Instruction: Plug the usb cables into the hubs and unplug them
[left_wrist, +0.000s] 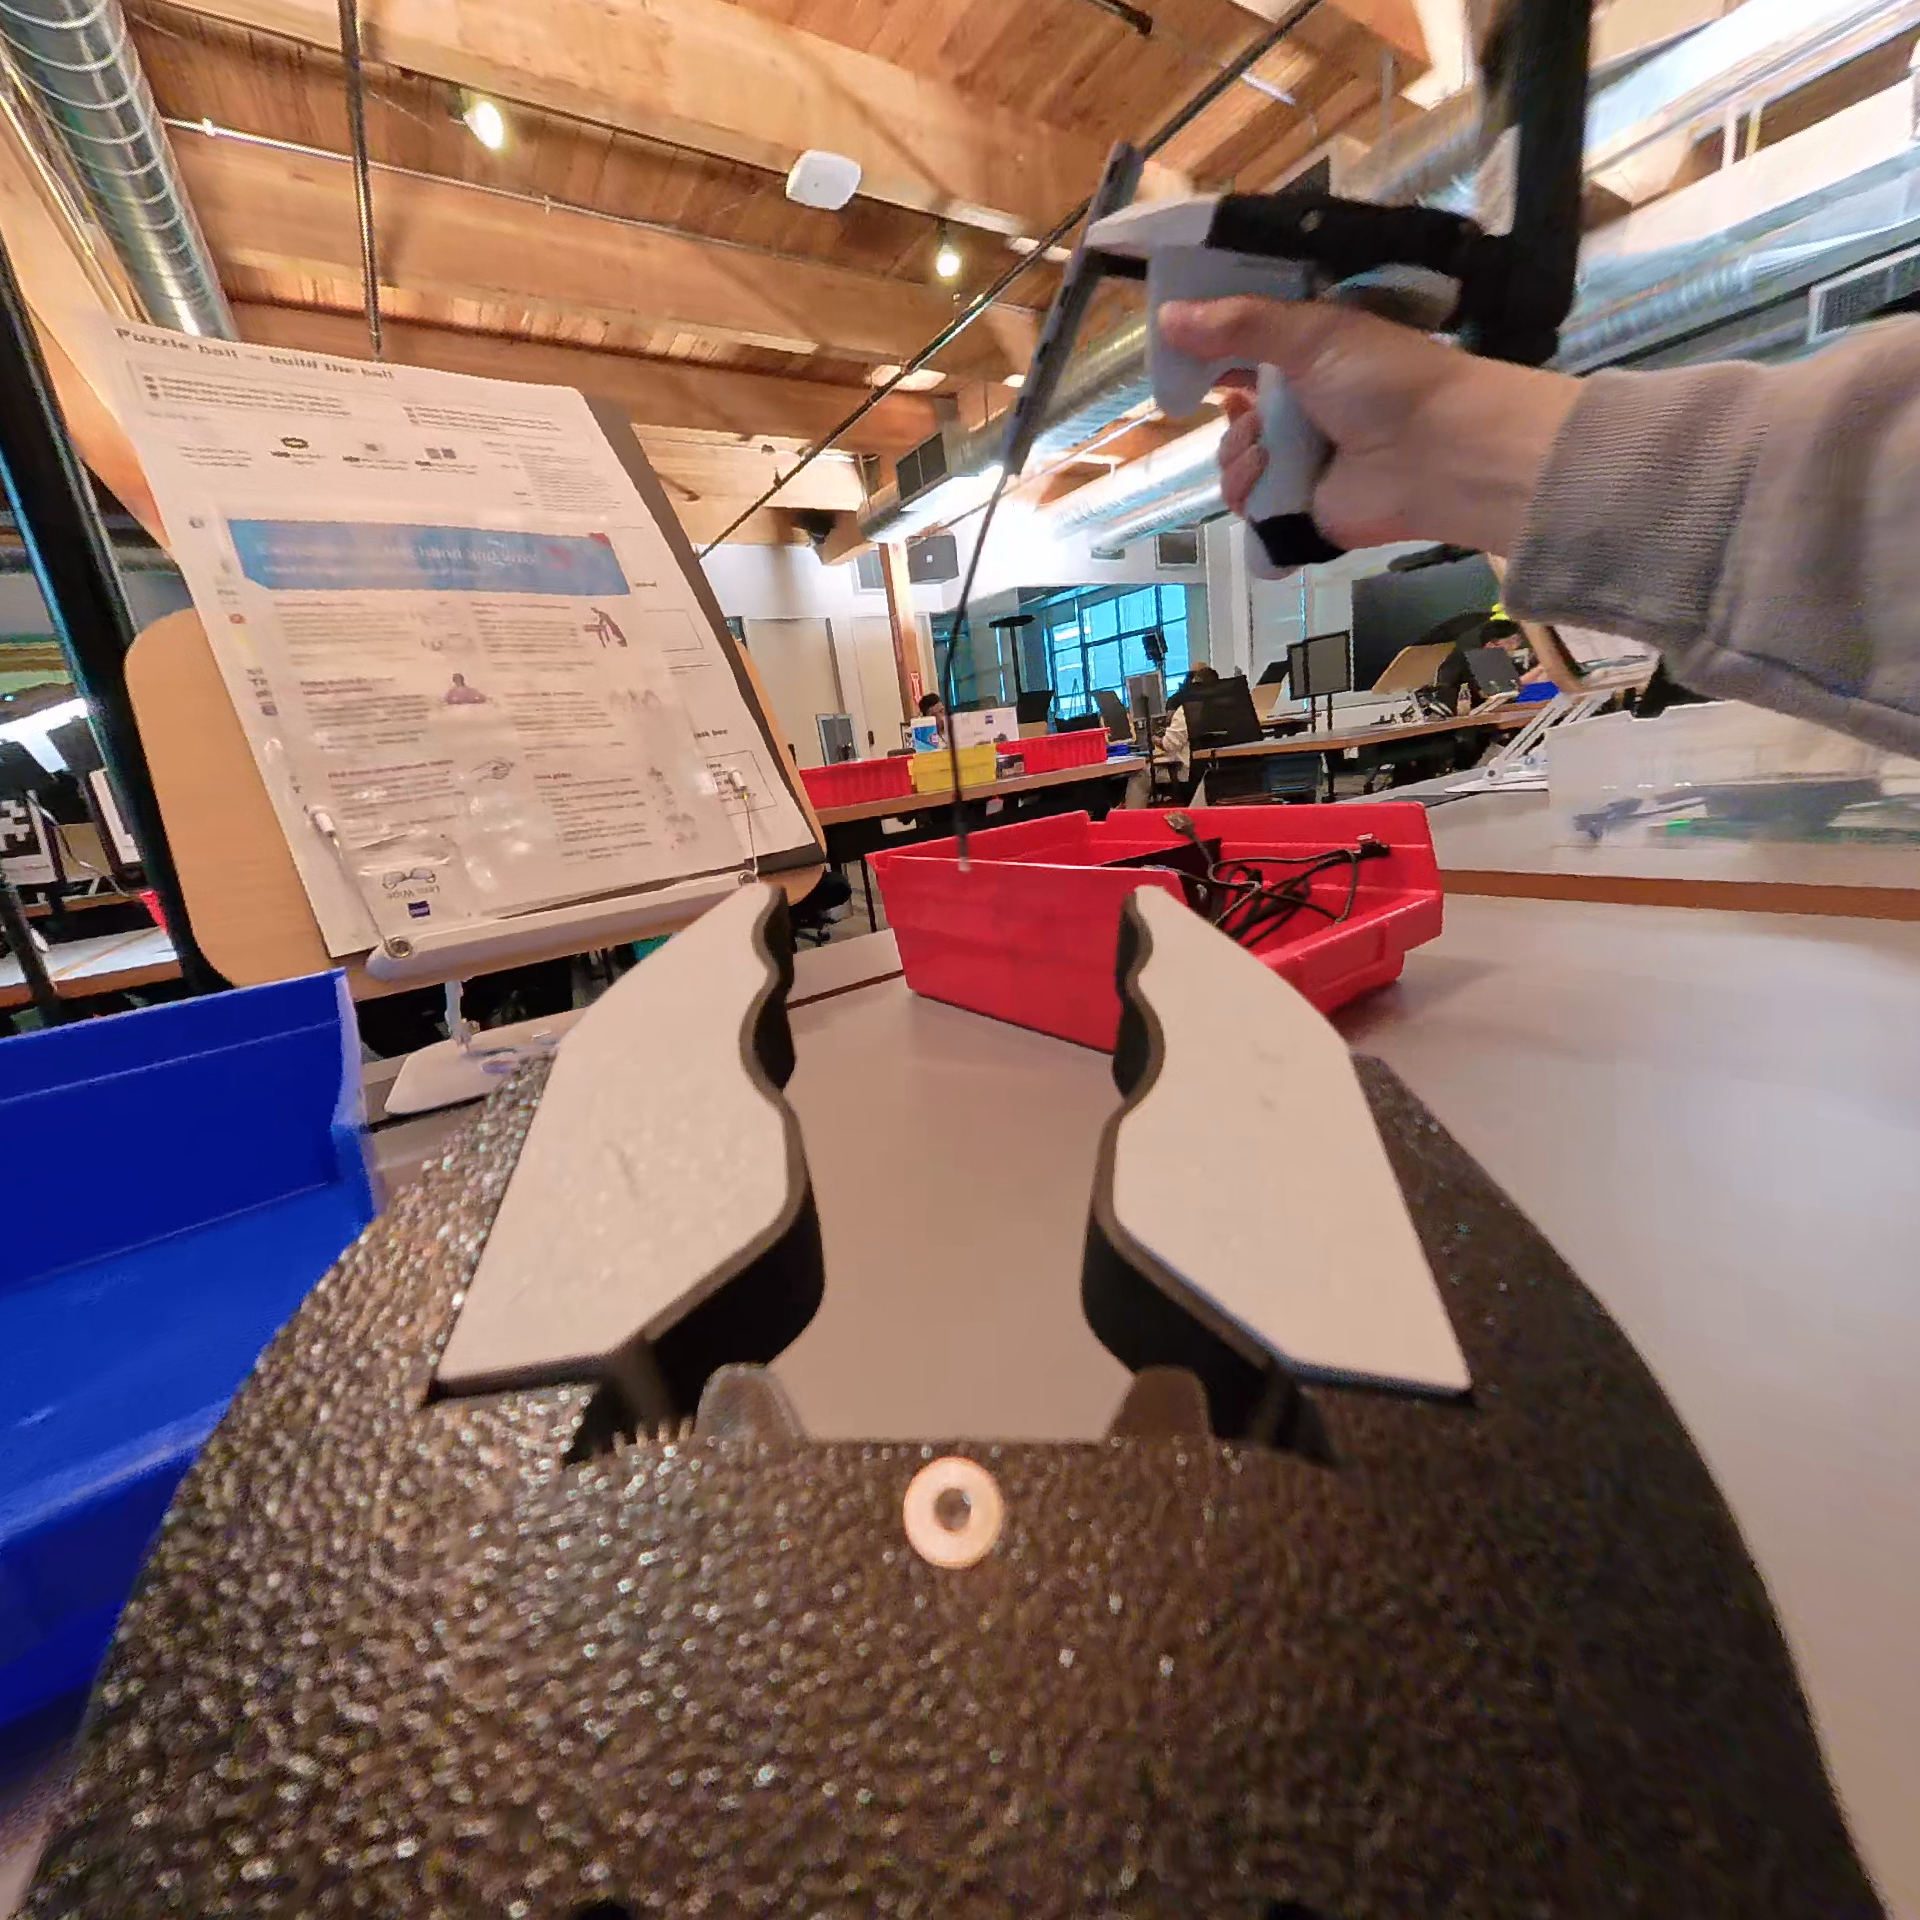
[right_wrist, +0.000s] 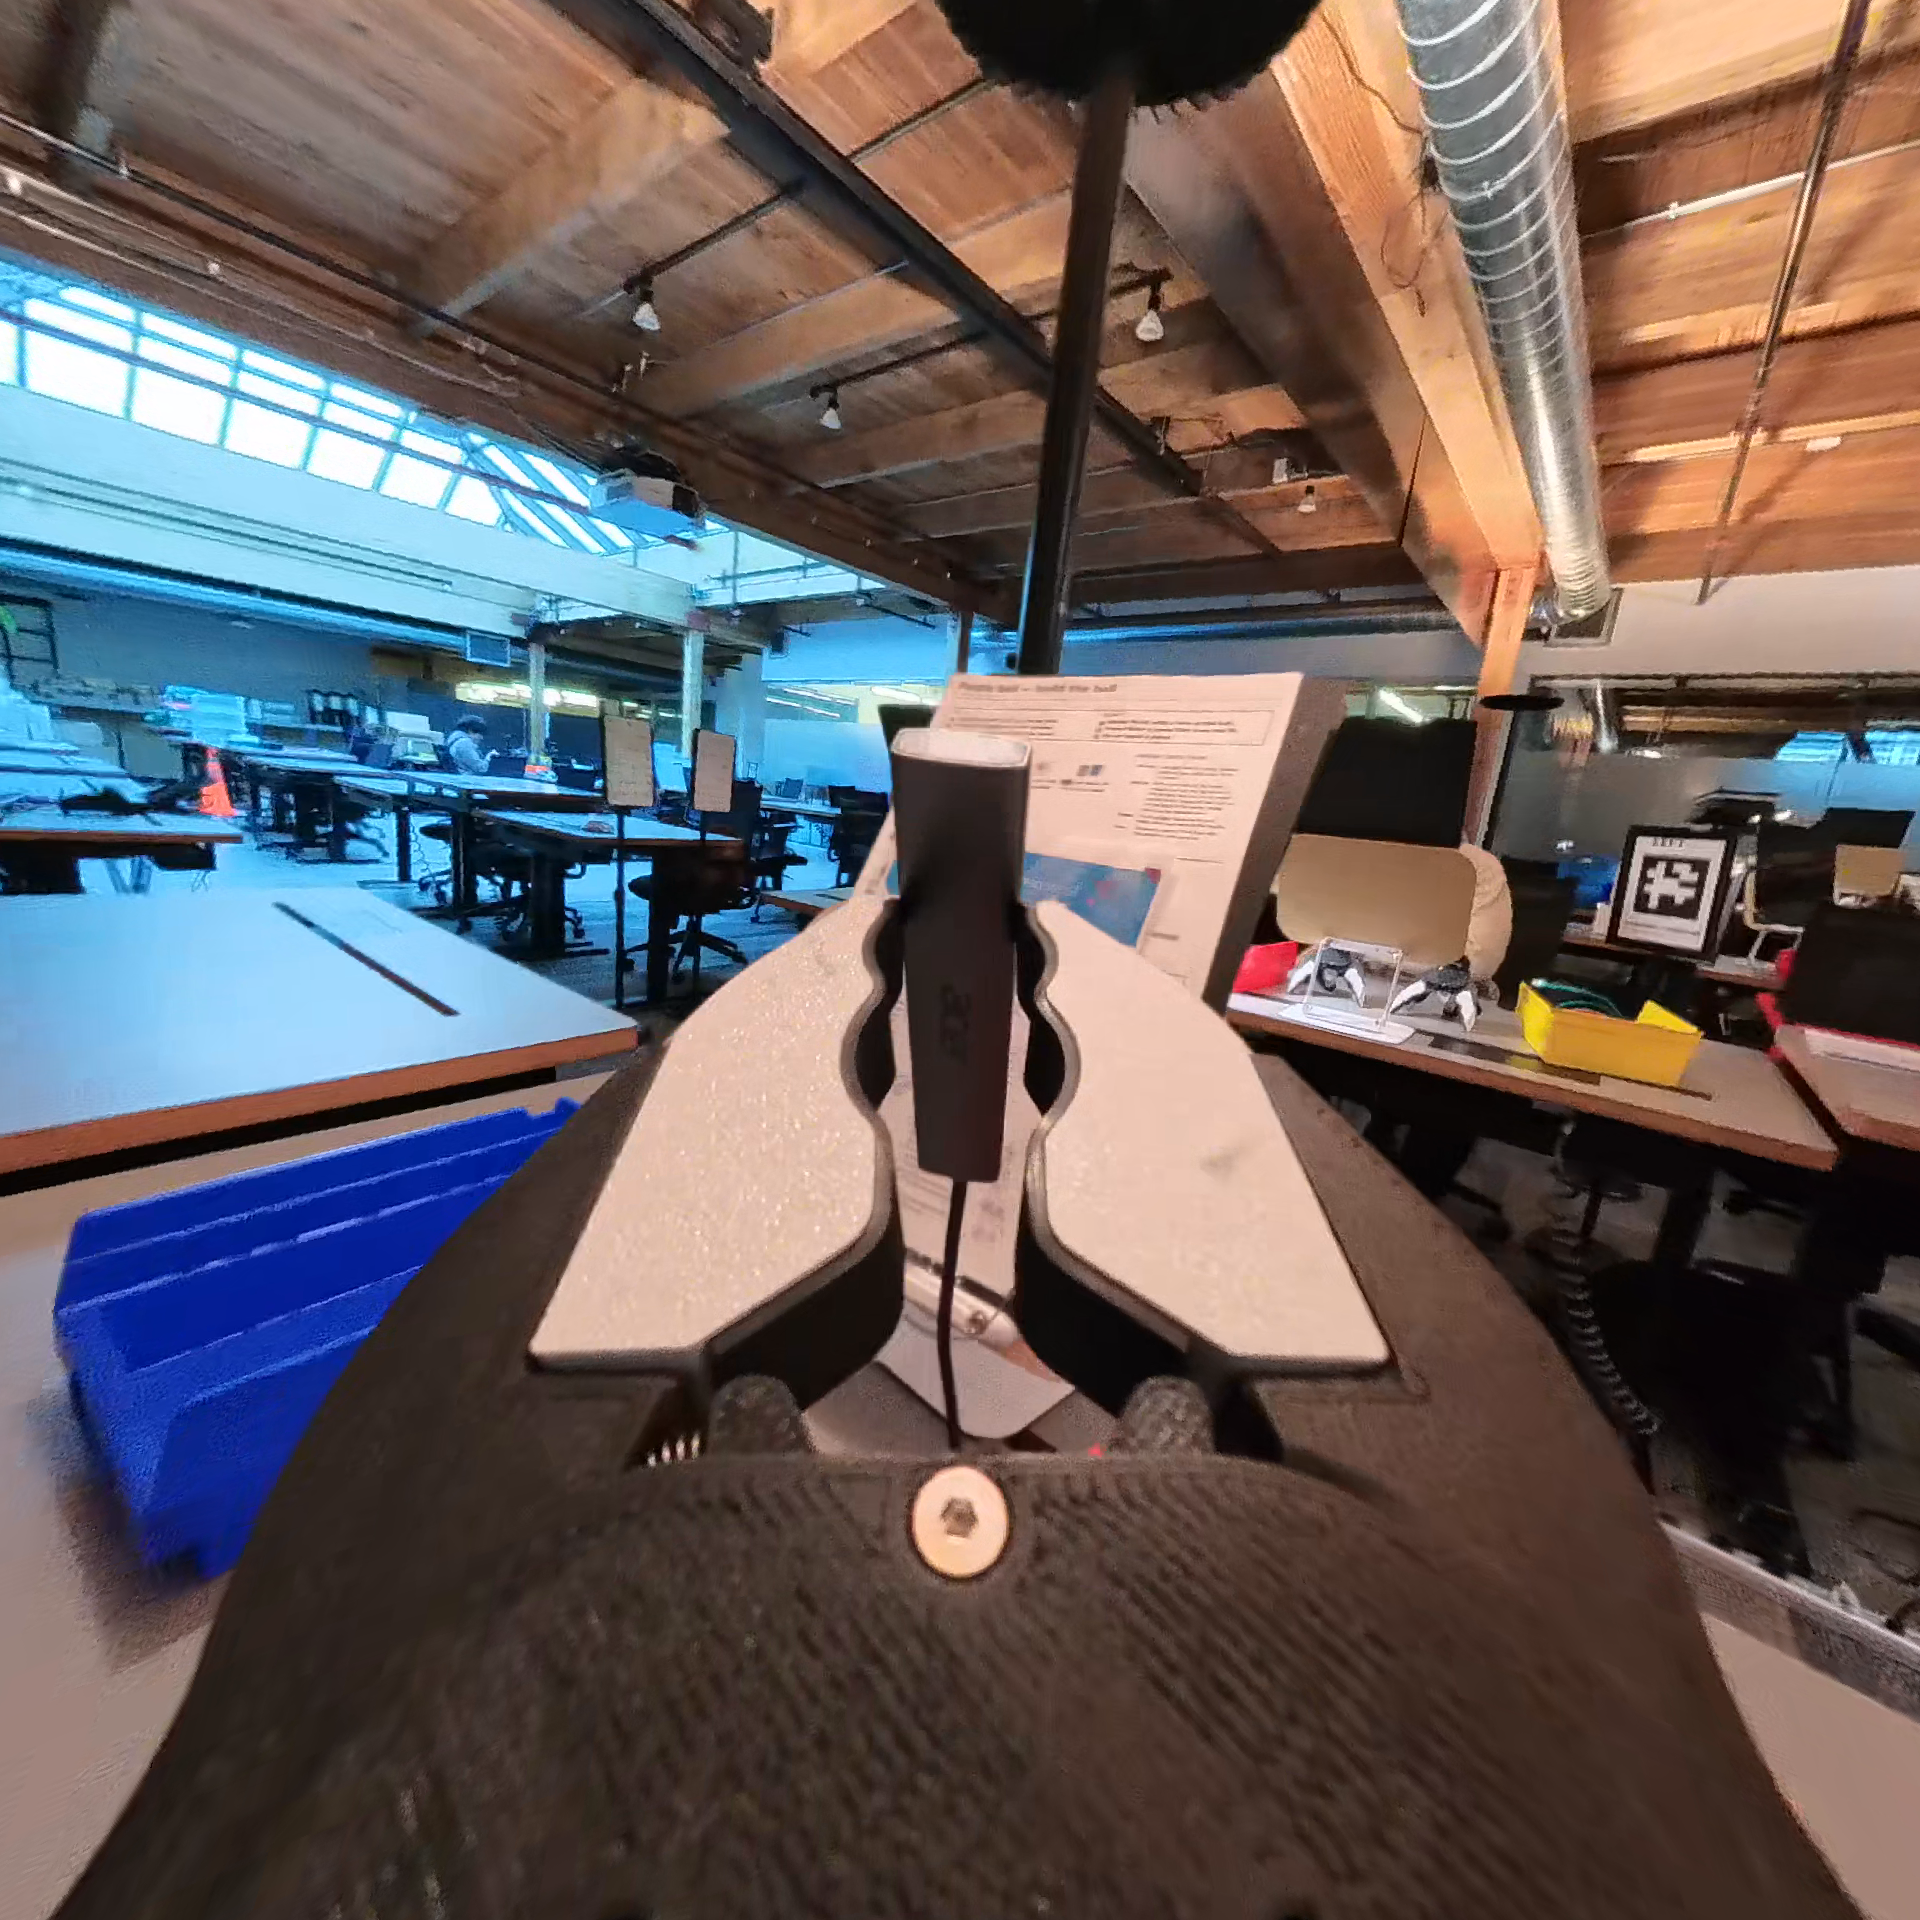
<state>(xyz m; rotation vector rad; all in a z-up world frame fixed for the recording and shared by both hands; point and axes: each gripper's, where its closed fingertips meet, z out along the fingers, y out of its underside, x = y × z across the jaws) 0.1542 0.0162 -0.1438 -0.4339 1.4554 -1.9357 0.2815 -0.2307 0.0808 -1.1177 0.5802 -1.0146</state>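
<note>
My right gripper (right_wrist: 956, 925) is shut on a dark grey USB hub (right_wrist: 958, 977), held upright and raised. The hub's own black cable (right_wrist: 951, 1299) hangs down between the fingers. In the left wrist view the right gripper (left_wrist: 1101, 249) is high at the upper right in a person's hand, with the hub (left_wrist: 1070, 312) edge-on. Its cable (left_wrist: 971, 644) dangles to the red bin (left_wrist: 1018, 935). A tangle of black USB cables (left_wrist: 1278, 883) lies in that bin. My left gripper (left_wrist: 951, 935) is open and empty, low over the table, facing the red bin.
A blue bin (left_wrist: 156, 1247) stands close on the left; it also shows in the right wrist view (right_wrist: 260, 1309). A tilted document stand with printed sheets (left_wrist: 447, 644) stands behind the table's left side. The grey table (left_wrist: 1610, 1143) runs to the right. Other tables and a yellow bin (right_wrist: 1600, 1029) are farther off. The gap from one gripper's tips to the other's is roughly 35 cm.
</note>
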